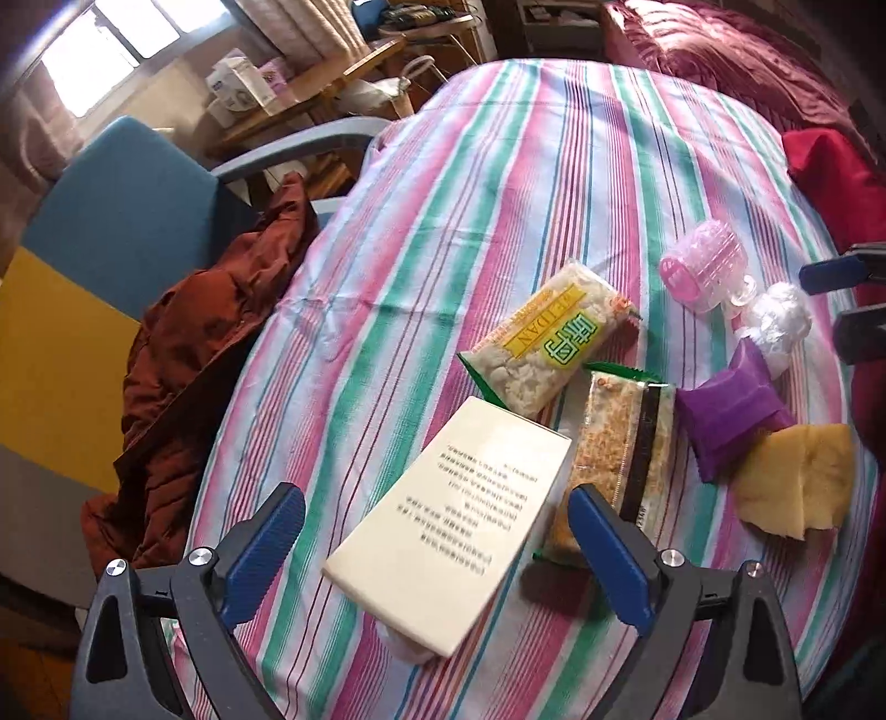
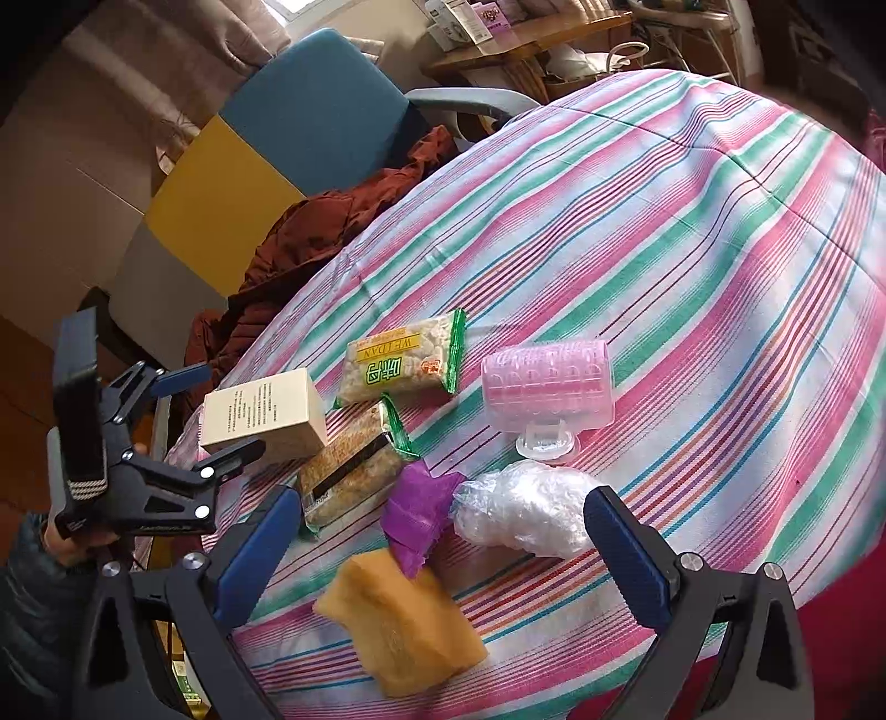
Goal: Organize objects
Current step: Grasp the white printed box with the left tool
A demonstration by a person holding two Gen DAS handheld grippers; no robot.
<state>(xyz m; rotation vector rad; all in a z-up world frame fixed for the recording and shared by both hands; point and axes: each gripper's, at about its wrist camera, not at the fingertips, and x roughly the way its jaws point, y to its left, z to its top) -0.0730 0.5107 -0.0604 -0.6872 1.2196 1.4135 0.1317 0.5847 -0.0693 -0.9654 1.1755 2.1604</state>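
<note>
My left gripper (image 1: 437,554) is open, its blue fingers either side of the near end of a white printed box (image 1: 448,526) without touching it. Beyond the box lie a green-edged rice cracker pack (image 1: 548,343) and a brown snack pack (image 1: 620,459). My right gripper (image 2: 443,554) is open above a purple packet (image 2: 415,515), a yellow sponge (image 2: 398,620) and a wad of clear plastic (image 2: 526,515), holding nothing. A pink ribbed plastic roller (image 2: 548,387) lies farther out. The right wrist view shows the left gripper (image 2: 232,410) at the box (image 2: 266,421).
Everything lies on a round table with a pink, green and white striped cloth (image 1: 498,183). A blue and yellow chair (image 1: 111,232) with a rust jacket (image 1: 194,354) stands at the left edge. A wooden shelf (image 1: 310,88) and a maroon quilt (image 1: 720,50) lie beyond.
</note>
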